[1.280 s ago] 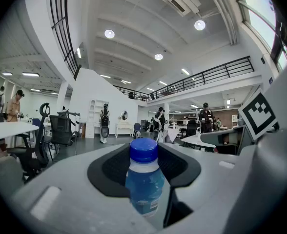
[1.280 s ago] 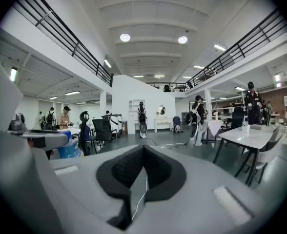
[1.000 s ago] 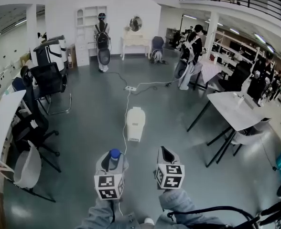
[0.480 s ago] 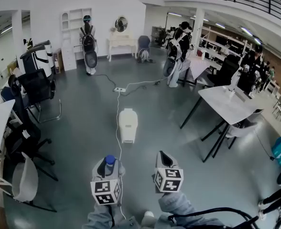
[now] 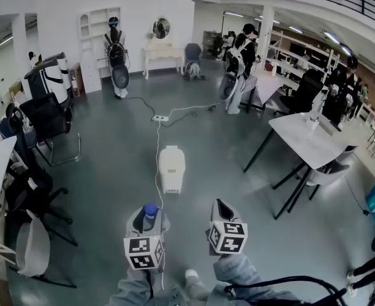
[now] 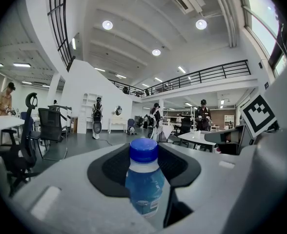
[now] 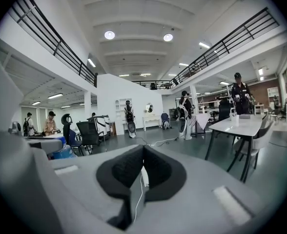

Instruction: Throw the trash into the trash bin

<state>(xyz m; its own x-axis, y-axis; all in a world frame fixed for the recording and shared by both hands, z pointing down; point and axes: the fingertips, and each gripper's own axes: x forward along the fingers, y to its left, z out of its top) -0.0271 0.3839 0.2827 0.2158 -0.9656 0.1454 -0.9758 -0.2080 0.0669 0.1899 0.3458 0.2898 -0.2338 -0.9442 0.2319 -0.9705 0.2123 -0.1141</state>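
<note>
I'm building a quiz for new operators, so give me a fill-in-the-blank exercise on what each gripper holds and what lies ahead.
1. The left gripper holds a bottle with a ____ cap.
2. The right gripper has its jaws together with ____ between them.
3. The white trash bin stands on the ____ ahead of both grippers.
Missing words: blue; nothing; floor.
</note>
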